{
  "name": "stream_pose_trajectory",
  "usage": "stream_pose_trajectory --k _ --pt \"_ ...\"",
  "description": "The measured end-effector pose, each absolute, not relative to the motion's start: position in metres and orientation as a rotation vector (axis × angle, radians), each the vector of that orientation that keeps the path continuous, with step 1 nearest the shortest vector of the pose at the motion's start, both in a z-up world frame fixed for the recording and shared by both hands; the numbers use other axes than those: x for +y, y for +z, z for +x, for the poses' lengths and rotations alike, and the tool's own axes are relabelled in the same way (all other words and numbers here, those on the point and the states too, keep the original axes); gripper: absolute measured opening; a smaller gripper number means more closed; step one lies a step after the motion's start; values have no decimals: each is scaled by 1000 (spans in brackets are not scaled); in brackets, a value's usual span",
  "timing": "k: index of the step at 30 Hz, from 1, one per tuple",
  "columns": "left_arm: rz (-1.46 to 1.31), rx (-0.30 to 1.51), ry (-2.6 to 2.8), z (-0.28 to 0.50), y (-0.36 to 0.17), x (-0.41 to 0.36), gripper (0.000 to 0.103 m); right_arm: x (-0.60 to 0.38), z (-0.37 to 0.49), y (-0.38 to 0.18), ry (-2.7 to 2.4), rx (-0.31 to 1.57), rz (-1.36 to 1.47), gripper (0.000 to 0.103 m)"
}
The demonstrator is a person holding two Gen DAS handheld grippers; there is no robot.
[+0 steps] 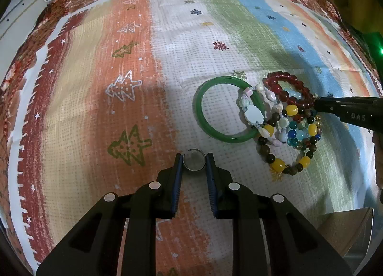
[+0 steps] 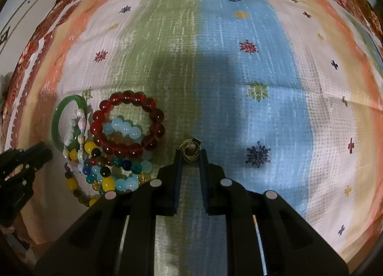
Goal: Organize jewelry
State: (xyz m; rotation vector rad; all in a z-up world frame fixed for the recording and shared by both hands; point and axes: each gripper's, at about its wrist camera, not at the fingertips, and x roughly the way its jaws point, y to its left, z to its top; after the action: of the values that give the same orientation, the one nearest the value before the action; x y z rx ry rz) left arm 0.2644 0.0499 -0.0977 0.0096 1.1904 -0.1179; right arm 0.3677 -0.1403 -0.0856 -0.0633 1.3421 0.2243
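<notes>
Two grippers each pinch a ring: left gripper [image 1: 194, 159] fingers clamp a silver open-band ring [image 1: 194, 161], right gripper [image 2: 190, 153] fingers grip a gold wire-wound ring [image 2: 190, 151], beside the piled beaded bracelets [image 2: 119, 146] and green jade bangle [image 1: 210, 110] on the striped cloth [image 1: 167, 60].

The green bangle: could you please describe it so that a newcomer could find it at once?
On the striped cloth lies a heap of bracelets. At the heap's edge farthest from the right gripper lies the green bangle, the only smooth, solid ring; its neighbours are all beaded.

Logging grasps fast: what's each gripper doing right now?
Left gripper: shut on a silver ring.
Right gripper: shut on a gold wire ring.
</notes>
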Motion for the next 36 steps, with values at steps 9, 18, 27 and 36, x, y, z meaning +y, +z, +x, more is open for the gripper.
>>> stream_pose_trajectory --k 9,18,27,36 --pt "-38 1172 -153 262 -85 52 19 -143 366 -82 232 1336 -61 1" --pt "-123 1147 -163 256 -71 64 19 -154 359 -65 251 1312 -6 1" --pt "-180 1090 -206 222 -46 57 19 -159 330 -34 275 1257 30 1" --pt "-197 1050 -229 209 -28 50 19 -164 333 -41 239 1249 21 7"
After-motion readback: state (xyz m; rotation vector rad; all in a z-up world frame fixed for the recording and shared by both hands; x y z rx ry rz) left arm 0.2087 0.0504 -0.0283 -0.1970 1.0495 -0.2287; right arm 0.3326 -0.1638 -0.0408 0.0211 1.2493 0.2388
